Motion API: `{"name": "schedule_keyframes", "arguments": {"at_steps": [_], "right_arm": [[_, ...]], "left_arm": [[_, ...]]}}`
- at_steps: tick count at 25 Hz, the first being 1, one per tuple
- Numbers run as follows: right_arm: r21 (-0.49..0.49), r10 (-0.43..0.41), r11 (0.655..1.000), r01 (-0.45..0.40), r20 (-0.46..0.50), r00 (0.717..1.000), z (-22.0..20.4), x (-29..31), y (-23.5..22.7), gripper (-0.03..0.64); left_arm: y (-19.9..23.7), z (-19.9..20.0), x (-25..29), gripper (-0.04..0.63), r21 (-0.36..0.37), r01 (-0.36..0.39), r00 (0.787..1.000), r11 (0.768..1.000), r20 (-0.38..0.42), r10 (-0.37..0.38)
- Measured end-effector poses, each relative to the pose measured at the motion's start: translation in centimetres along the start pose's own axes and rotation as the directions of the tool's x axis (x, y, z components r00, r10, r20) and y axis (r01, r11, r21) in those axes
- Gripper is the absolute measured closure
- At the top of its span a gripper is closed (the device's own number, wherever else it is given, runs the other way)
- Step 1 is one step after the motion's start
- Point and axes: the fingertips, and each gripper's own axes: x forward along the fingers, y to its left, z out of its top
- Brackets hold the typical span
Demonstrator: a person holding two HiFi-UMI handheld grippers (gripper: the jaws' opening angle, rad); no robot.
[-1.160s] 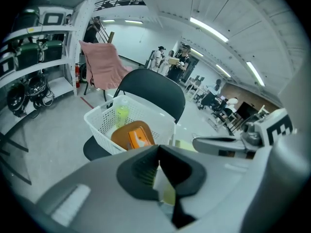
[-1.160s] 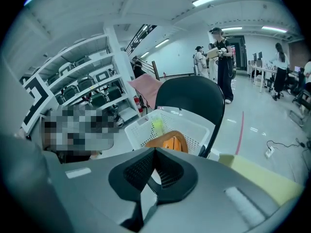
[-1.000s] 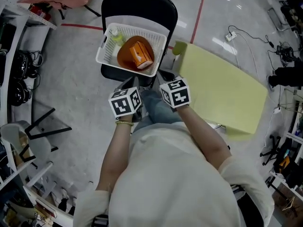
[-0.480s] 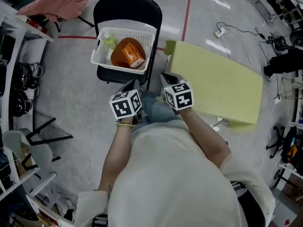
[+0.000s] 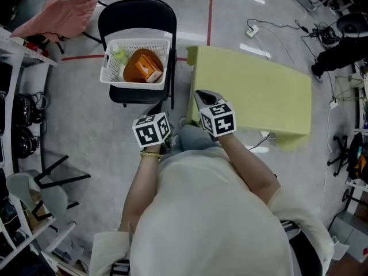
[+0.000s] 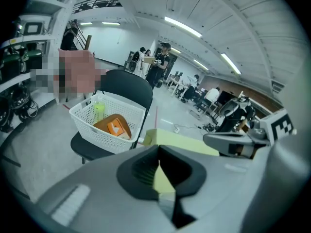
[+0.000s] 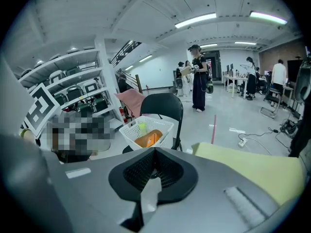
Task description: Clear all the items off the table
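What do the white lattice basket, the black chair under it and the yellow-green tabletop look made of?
White lattice basket: moulded plastic, matt, judging by its open grid walls. Black chair: back with slight sheen, probably vinyl padding. Yellow-green tabletop: smooth, matt, even colour; perhaps laminate or plastic.

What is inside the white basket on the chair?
The basket holds a green bottle, a round orange thing and an orange box lying on it. Anything under those is covered, so I cannot tell.
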Motion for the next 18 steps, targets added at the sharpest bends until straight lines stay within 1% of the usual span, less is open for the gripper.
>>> {"name": "schedule_keyframes", "arguments": {"at_steps": [4,10,18], "right_arm": [[0.038,-0.036,0.999,0.036,0.009,0.999,-1.1,-2.1,-1.8,0.618],[0.090,-0.099,0.991,0.096,0.025,0.995,-2.7,-5.0,-4.6,0.618],[0.131,-0.161,0.980,0.153,0.050,0.986,-4.3,-9.9,-8.6,0.618]], "left_arm": [[-2.4,-0.6,0.2,0.586,0.039,0.039,0.999,0.998,-0.018,-0.039],[-5.9,-1.3,0.8,0.586,0.102,0.095,0.995,0.990,-0.040,-0.091],[-10.4,-2.2,1.3,0.586,0.146,0.118,0.992,0.982,-0.051,-0.112]]}}
